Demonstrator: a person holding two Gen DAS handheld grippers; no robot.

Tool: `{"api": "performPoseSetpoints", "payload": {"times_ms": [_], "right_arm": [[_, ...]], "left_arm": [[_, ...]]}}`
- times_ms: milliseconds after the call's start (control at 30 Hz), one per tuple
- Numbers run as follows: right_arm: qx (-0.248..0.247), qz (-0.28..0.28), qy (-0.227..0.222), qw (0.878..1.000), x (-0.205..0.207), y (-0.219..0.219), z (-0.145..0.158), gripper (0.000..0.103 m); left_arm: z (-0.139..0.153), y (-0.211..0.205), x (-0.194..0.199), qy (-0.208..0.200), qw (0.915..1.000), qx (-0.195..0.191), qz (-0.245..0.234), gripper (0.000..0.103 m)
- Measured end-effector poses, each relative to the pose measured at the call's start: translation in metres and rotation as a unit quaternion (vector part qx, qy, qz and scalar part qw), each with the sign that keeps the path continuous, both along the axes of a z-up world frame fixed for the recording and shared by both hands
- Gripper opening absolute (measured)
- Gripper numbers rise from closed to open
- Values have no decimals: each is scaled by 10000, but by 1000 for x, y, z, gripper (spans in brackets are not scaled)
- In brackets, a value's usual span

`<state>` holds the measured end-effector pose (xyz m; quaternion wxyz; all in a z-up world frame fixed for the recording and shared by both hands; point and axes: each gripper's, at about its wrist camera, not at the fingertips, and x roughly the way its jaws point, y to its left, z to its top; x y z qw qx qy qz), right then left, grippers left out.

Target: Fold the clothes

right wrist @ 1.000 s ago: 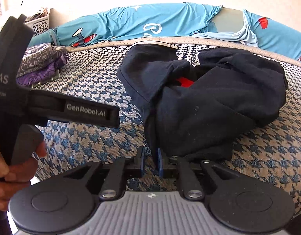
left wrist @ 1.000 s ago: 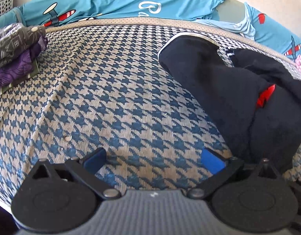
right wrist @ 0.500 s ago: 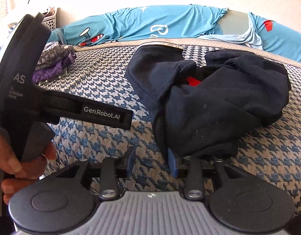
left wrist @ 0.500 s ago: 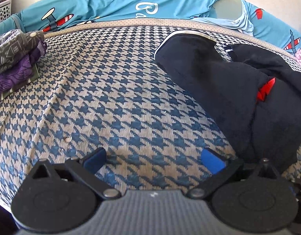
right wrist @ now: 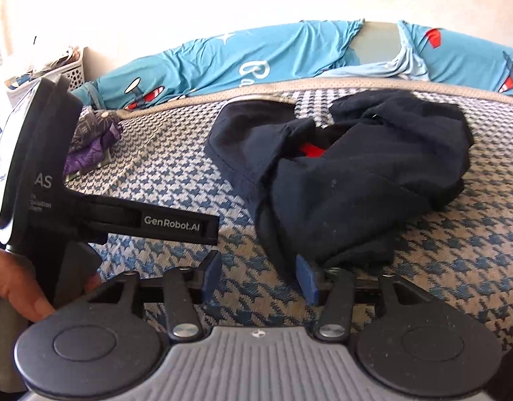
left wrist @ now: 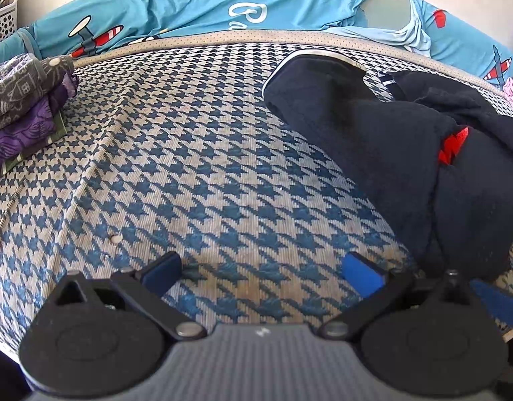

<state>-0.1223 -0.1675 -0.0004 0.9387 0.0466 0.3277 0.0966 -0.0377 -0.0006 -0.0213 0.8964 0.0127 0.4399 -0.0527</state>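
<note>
A crumpled dark navy garment (right wrist: 350,180) with a red patch (right wrist: 311,150) lies in a heap on the houndstooth cover (right wrist: 457,254). In the left wrist view the same garment (left wrist: 406,160) sits at the right. My right gripper (right wrist: 258,275) is open just in front of the heap's near edge, with nothing between its fingers. My left gripper (left wrist: 263,269) is open over bare houndstooth cover (left wrist: 196,173), left of the garment. In the right wrist view a hand (right wrist: 12,294) holds the left gripper's body (right wrist: 46,183) at the left.
A folded stack of purple and grey clothes (left wrist: 26,107) rests at the far left, and shows as a small folded stack (right wrist: 93,143) in the right wrist view. A blue sheet with aeroplane prints (left wrist: 206,6) lies behind. A white perforated basket (right wrist: 52,73) stands at the back left.
My right gripper has opened from shut, letting go of the garment's near edge, and has drawn back a little. The left gripper stays open and has barely moved.
</note>
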Motion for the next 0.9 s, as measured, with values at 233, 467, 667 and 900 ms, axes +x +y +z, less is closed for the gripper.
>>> {"api": "performPoseSetpoints", "payload": {"times_ms": [233,467,667,900], "right_arm": [[30,-450,-155,9989,-6,-10,9,67],[-307,-1256,-53,9916,4,-22,10,68],[-250,-1543,199,9875,7,-32,7,68],[-424,-1602,290,9857,9,-32,2,70]], "left_arm": [[-1,0,1,32,10000,45,-23,103],[1,-2,3,92,9999,37,-24,103],[2,-1,4,129,9999,18,-35,103],[6,0,2,134,9997,-193,-89,103]]}}
